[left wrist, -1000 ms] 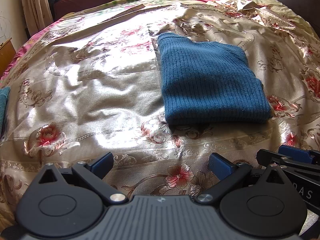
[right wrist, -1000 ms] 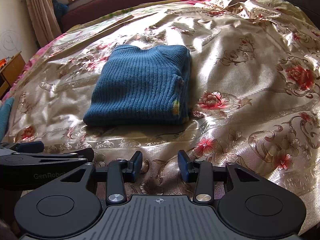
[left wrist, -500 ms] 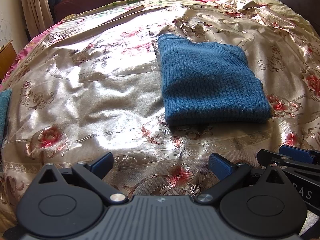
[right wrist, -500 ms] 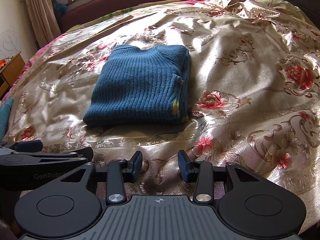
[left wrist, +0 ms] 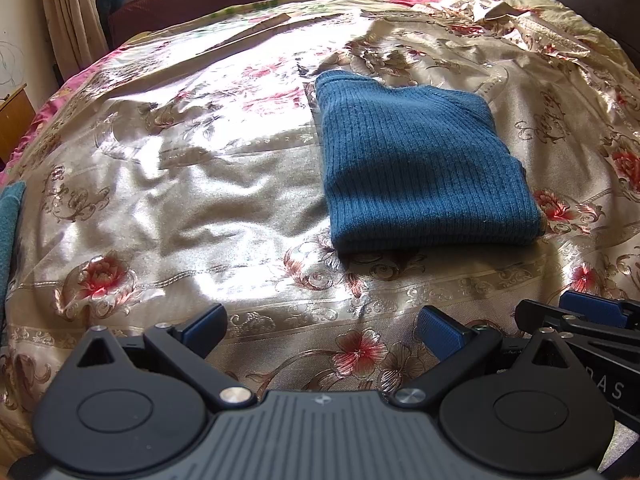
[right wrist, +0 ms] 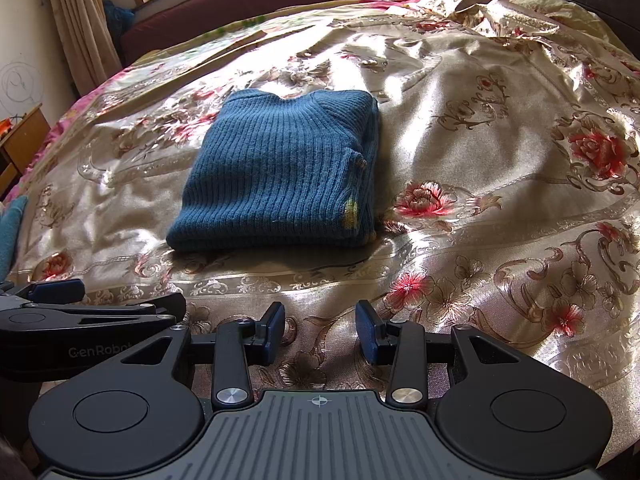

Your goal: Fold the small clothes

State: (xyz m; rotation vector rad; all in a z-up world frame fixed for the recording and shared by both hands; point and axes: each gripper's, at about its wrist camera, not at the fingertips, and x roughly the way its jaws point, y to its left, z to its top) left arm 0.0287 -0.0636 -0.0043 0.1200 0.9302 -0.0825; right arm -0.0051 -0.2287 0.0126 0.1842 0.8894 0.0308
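A blue ribbed knit sweater lies folded into a neat rectangle on the gold floral bedspread; it also shows in the right wrist view. My left gripper is wide open and empty, low over the near edge of the bed, short of the sweater and to its left. My right gripper is partly open and empty, also near the bed's front edge, below the sweater's right side. Neither touches the sweater. The two grippers sit side by side.
A teal cloth lies at the bed's left edge. A dark red sofa and curtains stand beyond the bed under a window. A wooden stand is at far left. Rumpled bedding is piled at back right.
Both views have shifted very slightly; the sweater and both grippers' jaws stay as they were.
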